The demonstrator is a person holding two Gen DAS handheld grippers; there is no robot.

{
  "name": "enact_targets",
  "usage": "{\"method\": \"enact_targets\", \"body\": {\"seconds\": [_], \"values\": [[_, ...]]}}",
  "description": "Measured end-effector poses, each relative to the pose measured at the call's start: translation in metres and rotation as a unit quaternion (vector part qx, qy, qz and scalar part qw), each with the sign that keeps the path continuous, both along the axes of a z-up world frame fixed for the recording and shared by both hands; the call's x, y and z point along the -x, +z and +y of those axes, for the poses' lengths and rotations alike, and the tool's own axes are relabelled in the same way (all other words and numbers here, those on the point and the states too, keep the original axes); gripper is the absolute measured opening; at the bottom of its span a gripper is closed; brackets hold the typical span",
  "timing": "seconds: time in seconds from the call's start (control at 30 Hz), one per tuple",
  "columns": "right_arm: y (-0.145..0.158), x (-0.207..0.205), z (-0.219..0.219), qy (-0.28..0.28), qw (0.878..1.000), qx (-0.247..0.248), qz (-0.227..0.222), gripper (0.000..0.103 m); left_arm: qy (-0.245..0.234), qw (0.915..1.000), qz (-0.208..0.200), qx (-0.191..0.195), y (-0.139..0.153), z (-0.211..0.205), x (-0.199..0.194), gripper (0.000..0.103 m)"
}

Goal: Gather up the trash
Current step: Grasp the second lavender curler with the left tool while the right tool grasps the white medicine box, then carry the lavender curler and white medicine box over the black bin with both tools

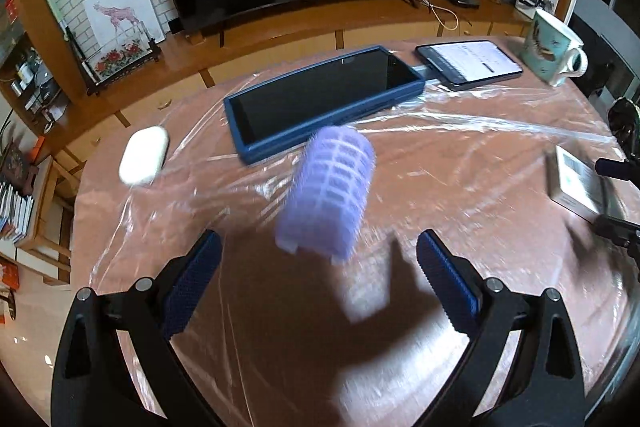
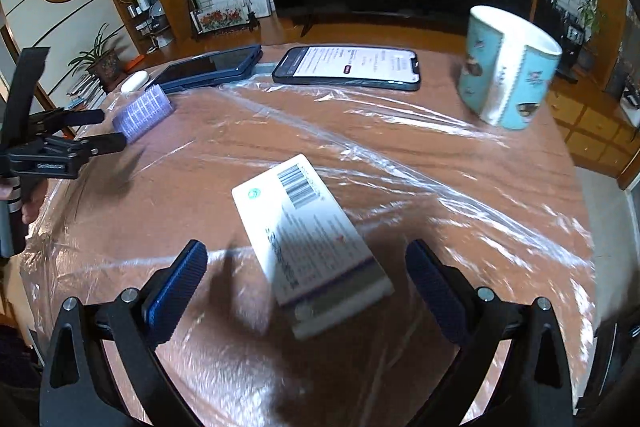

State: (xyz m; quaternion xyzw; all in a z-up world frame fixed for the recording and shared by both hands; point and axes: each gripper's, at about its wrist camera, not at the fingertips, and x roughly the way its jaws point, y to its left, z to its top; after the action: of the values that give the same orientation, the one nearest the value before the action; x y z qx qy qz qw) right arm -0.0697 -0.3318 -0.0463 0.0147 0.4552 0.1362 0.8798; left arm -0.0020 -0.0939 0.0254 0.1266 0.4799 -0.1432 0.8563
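A tablet, lit phone, mug and perhaps an earbud case lie apart.

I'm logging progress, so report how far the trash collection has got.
Nothing looks collected yet. In hand: the open left gripper lines up on the purple hair roller, and the open right gripper on the white box; neither is gripped. Left: grasping both and disposing of them; no bin is visible.

The right gripper is hovering over the plastic-covered bench with its jaws standing wide, a white barcoded box lying between them, untouched. At far left the left gripper is reaching beside a purple hair roller. Farther off are lying a blue-cased tablet, a lit phone and, right, a turquoise mug.
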Motion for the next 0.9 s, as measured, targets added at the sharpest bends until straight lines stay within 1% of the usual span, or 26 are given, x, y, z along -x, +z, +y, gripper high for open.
{"method": "enact_targets", "body": {"seconds": [0.1, 0.2, 0.23, 0.27, 0.3, 0.33, 0.37, 0.4, 0.47, 0.5, 0.57, 0.67, 0.8, 0.9], "values": [[-0.004, -0.005, 0.004, 0.007, 1.0, 0.006, 0.008, 0.092, -0.004, 1.0, 0.003, -0.002, -0.006, -0.001, -0.009, 0.098], [-0.003, -0.004, 0.009, 0.015, 1.0, 0.017, 0.005, 0.086, -0.013, 0.9999, -0.003, 0.0, -0.007, -0.002, -0.013, 0.098], [-0.003, -0.004, 0.011, 0.017, 1.0, 0.019, 0.004, 0.081, -0.017, 0.9998, -0.005, 0.0, -0.008, -0.003, -0.014, 0.097], [-0.003, -0.004, 0.013, 0.021, 0.999, 0.024, 0.002, 0.074, -0.019, 0.9998, -0.006, -0.001, -0.009, -0.004, -0.015, 0.093], [-0.002, -0.002, 0.014, 0.025, 0.999, 0.029, 0.0, 0.07, -0.022, 0.9997, -0.006, -0.003, -0.01, -0.005, -0.017, 0.09], [-0.002, -0.001, 0.016, 0.027, 0.999, 0.032, -0.002, 0.062, -0.025, 0.9997, -0.004, -0.005, -0.011, -0.006, -0.018, 0.083], [-0.002, -0.001, 0.017, 0.029, 0.999, 0.032, -0.002, 0.055, -0.027, 0.9996, -0.004, -0.006, -0.012, -0.007, -0.018, 0.073], [-0.002, -0.002, 0.018, 0.029, 0.999, 0.031, -0.002, 0.053, -0.03, 0.9995, -0.003, -0.005, -0.013, -0.007, -0.019, 0.069], [-0.001, 0.0, 0.019, 0.027, 0.999, 0.031, -0.007, 0.052, -0.032, 0.9995, -0.003, 0.007, -0.011, -0.005, -0.019, 0.049], [0.001, 0.002, 0.019, 0.026, 0.999, 0.03, -0.011, 0.052, -0.031, 0.9995, -0.003, 0.009, -0.011, -0.005, -0.019, 0.045], [0.005, 0.006, 0.019, 0.023, 0.999, 0.019, -0.018, 0.051, -0.028, 0.9995, -0.008, 0.009, -0.009, -0.004, -0.017, 0.044], [0.012, 0.012, 0.016, 0.016, 1.0, -0.004, -0.023, 0.051, -0.028, 0.9993, -0.011, 0.02, -0.004, -0.002, -0.011, 0.044], [0.017, 0.017, 0.012, 0.005, 0.999, -0.035, -0.021, 0.051, -0.024, 0.9988, -0.014, 0.04, 0.004, 0.001, 0.002, 0.044], [0.02, 0.021, 0.012, -0.001, 0.999, -0.049, -0.019, 0.051, -0.024, 0.9984, -0.019, 0.048, 0.009, 0.0, 0.015, 0.044]]}}
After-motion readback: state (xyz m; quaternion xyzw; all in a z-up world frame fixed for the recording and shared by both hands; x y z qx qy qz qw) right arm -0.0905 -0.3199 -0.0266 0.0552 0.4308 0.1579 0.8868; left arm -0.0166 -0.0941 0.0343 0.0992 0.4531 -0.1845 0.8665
